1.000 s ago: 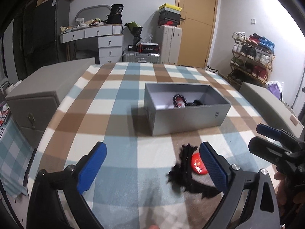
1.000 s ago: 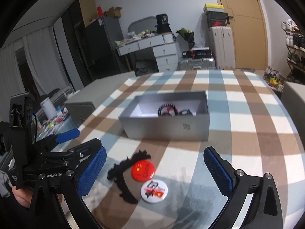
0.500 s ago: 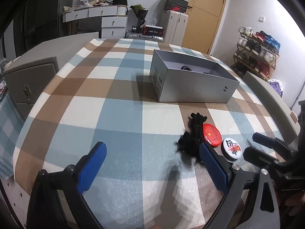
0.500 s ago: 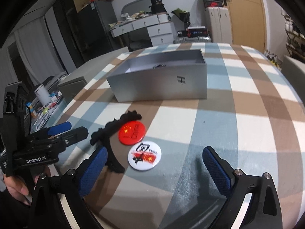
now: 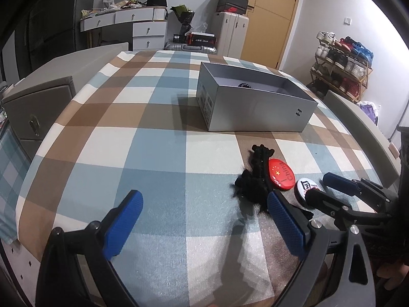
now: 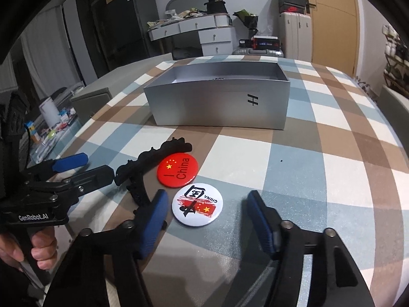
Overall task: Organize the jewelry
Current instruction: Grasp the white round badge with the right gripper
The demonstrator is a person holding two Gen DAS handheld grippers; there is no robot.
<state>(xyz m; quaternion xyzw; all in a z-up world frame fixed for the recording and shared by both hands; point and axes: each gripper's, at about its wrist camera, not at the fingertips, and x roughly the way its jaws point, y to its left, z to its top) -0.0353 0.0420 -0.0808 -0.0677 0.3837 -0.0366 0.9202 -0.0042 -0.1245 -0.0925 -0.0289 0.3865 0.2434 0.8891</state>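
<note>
A checked cloth [image 5: 158,153] in blue, brown and white squares covers the table; its weave looks soft and faintly ribbed. On it stands an open rectangular box [image 6: 219,107] of smooth matte silver card with a small dark mark on its long side; something dark lies inside, too hidden to tell. In front of the box lie a black, spiky-edged curved hairpiece [image 6: 150,163], a glossy round red badge [image 6: 178,172] and a glossy round white badge [image 6: 197,208], the two badges just beside each other. The right gripper [image 6: 207,215] points steeply down at the cloth, its blue ribbed pads either side of the white badge but not pressing it; its jaws have just been closing. The left gripper [image 5: 202,220] hangs wide open and empty, near the hairpiece.
</note>
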